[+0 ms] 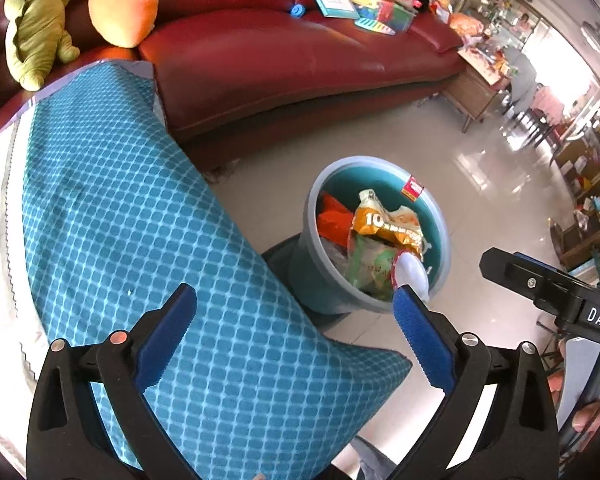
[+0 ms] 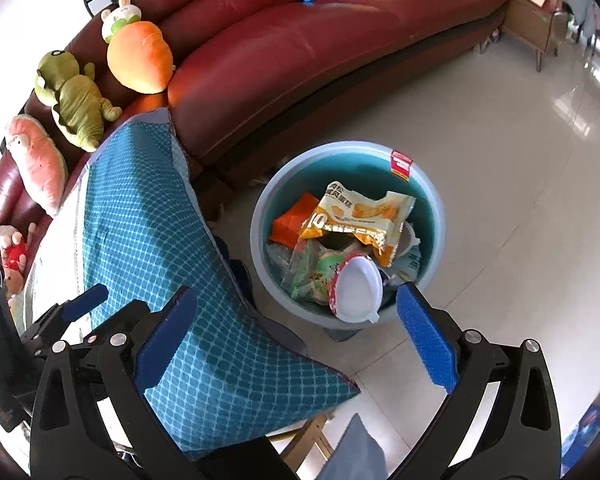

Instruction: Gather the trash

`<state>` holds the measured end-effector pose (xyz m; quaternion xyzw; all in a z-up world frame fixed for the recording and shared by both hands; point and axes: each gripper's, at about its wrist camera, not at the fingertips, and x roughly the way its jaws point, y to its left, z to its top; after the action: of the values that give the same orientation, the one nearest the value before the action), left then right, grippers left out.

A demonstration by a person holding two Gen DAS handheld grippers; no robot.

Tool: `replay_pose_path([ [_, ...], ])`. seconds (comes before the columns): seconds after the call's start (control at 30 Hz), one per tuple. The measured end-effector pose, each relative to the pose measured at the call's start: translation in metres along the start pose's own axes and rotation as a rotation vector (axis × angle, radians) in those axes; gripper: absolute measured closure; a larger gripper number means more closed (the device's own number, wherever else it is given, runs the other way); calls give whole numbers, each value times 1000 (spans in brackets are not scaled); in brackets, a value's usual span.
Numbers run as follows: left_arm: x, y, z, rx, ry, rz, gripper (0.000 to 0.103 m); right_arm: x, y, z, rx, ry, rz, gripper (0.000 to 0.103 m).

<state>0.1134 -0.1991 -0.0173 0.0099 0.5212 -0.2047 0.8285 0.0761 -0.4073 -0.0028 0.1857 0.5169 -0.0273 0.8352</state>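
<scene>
Both grippers (image 1: 296, 300) (image 2: 300, 300) empty; bin (image 2: 260, 216) seemingly full

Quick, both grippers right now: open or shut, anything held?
Left gripper: open, jaws wide, nothing between them.
Right gripper: open, jaws wide, nothing held; the white cup lies in the trash bin.

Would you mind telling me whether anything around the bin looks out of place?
Only slightly: a white plastic cup lid leans against the inner wall of the grey round bin, near its rim, not settled among the wrappers.
</scene>
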Motion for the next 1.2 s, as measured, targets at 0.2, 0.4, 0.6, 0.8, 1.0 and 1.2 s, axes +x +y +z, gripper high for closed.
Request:
replay_pose_path([
  [0.2, -21, 8, -14, -15, -17, -3, 4, -18, 9, -16, -36, -27, -39, 7],
  [0.4, -40, 10, -29, -24, -37, 12, 4, -35, 20, -36, -75, -43, -60, 7],
  [0.6, -55, 10, -39, -22, -61, 29, 4, -46, 27, -55, -109, -39, -103, 7],
  [0.8, -68, 8, -48, -16, -82, 42, 4, -56, 32, -66, -129, -48, -101, 7],
  [1.0, -68, 10, -50, -19, -78, 47, 4, -61, 39, -66, -143, -60, -94, 7],
  [1.2, -65, 12, -48, -30, -79, 48, 4, -62, 41, -64, -144, -70, -96, 7],
])
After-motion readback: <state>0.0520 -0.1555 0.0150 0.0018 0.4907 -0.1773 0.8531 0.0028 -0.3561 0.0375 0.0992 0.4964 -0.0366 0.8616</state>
